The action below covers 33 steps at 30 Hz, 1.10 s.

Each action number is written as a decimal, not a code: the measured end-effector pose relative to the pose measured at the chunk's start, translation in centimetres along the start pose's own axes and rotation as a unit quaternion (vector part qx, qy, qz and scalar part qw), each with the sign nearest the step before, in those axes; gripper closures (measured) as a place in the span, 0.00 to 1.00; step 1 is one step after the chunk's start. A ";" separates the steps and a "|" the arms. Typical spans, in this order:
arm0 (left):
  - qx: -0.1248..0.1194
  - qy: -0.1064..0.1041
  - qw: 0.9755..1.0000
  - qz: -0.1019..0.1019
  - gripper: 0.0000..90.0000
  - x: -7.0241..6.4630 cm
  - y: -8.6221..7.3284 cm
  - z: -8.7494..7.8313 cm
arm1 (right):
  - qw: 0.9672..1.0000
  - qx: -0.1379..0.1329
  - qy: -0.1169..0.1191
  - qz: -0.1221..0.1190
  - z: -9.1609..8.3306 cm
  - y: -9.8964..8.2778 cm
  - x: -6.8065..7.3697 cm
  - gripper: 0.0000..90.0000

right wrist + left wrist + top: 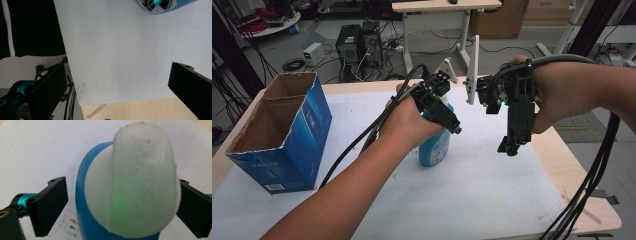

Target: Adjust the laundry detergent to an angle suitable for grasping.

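White table sheet (472, 195): one blue bottle (435, 145) between unclenched left tool (452, 122), one box (282, 127), right tool (510, 145) released.

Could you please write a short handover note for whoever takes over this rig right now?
Left tool: open, lowered over the blue bottle, one jaw on either side of its white cap. The left jaw stands clear; whether the right jaw touches the cap I cannot tell.
Right tool: open, nothing between its jaws, held above the white mat to the right of the bottle.
Bottle: upright on the mat, mid-table. Box: open top, at the table's left.
Done: left tool lined up on the cap.
Left: probably close on the bottle and lift it; the box looks a likely destination.
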<state>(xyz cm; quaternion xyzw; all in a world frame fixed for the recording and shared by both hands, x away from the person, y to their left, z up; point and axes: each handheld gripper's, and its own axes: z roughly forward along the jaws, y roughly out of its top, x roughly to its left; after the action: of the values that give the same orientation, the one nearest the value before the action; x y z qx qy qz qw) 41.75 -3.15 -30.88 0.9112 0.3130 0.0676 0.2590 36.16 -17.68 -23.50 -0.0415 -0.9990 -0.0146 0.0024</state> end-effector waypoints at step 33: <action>0.003 0.003 1.000 -0.014 0.33 0.1 -0.1 0.7 | 1.000 0.001 -0.005 0.000 -0.1 0.1 0.0 0.02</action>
<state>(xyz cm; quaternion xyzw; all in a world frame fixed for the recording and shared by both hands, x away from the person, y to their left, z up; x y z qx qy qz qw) 41.97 -3.35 -31.54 0.9071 0.3272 0.0659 0.2563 36.17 -17.57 -23.38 -0.0411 -0.9991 -0.0131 -0.0027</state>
